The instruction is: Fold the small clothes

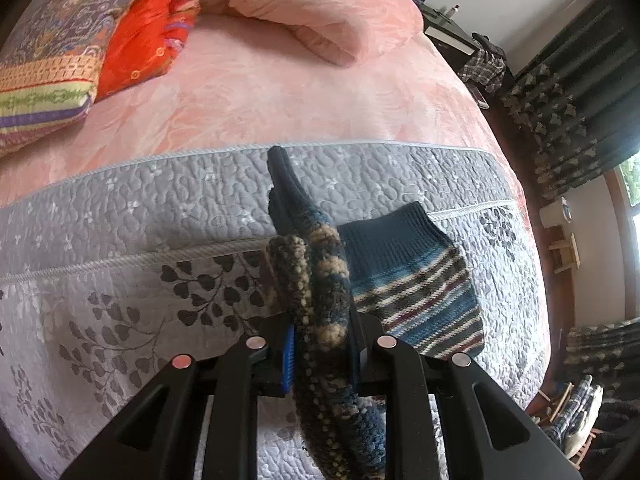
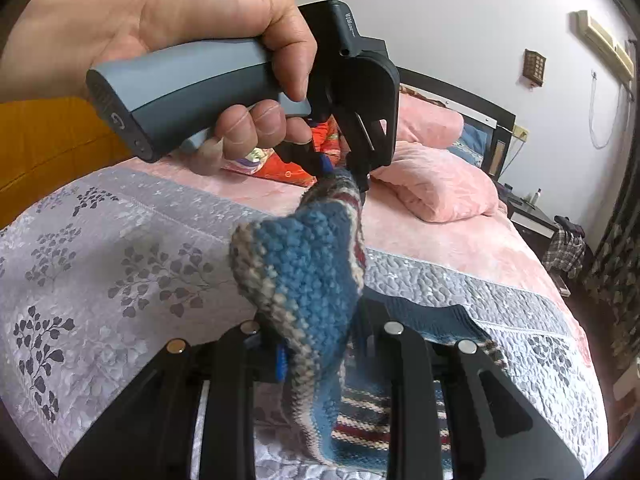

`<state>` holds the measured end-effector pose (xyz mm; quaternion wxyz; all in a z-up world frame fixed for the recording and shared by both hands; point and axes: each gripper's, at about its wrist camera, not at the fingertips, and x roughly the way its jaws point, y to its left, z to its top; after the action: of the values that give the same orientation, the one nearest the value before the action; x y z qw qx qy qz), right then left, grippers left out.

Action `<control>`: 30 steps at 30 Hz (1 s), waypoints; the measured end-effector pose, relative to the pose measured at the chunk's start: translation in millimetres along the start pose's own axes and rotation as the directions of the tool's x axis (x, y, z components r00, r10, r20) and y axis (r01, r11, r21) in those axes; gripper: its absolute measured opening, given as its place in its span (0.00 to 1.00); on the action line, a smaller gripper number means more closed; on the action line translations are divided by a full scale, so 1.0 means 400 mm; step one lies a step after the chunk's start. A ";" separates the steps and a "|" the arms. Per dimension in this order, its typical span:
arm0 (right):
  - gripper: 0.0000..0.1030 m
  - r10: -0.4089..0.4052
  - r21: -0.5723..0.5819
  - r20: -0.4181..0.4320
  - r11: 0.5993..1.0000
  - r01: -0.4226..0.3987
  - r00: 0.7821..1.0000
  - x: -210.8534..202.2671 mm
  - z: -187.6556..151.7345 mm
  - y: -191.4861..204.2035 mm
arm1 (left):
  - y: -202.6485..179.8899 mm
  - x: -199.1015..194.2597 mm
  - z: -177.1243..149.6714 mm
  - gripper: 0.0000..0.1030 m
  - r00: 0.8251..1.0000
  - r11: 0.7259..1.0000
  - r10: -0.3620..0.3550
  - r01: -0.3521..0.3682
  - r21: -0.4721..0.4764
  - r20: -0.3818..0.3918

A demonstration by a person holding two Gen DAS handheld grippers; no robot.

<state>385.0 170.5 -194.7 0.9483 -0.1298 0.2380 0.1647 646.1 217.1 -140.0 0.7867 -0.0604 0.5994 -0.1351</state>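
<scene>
The left gripper [image 1: 322, 354] and the right gripper [image 2: 320, 354] each clamp one end of a knitted sock [image 2: 308, 276], held mid-frame above the bed [image 1: 280, 92]. A second sock [image 1: 416, 280] lies flat on the bedspread [image 1: 120, 208], right of centre.

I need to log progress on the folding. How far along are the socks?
Done: one striped sock lies flat on the grey quilt. In hand: a second knitted sock is stretched in the air between the left gripper and right gripper. Left: laying it down and folding the pair.
</scene>
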 end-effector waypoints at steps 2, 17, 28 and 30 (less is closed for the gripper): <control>0.22 -0.005 0.008 0.001 1.000 0.005 1.000 -0.003 -0.002 -0.014 | -0.019 0.001 0.004 0.19 1.000 1.000 0.001 -0.001 0.006 0.000; 0.22 -0.043 0.066 0.001 0.997 0.042 0.999 -0.025 -0.023 -0.124 | -0.169 0.032 0.028 0.19 1.000 0.998 0.011 -0.011 0.061 -0.002; 0.22 -0.057 0.118 -0.011 0.991 0.058 0.998 -0.025 -0.058 -0.189 | -0.253 0.082 0.040 0.19 1.000 0.996 0.022 -0.020 0.092 -0.016; 0.22 -0.060 0.128 -0.016 0.990 0.062 0.998 -0.024 -0.067 -0.204 | -0.266 0.093 0.042 0.19 1.000 0.995 0.025 -0.023 0.097 -0.019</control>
<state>396.8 85.2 -199.1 0.9579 -0.0765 0.2496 0.1192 656.3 103.7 -142.4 0.7842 -0.0138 0.6006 -0.1553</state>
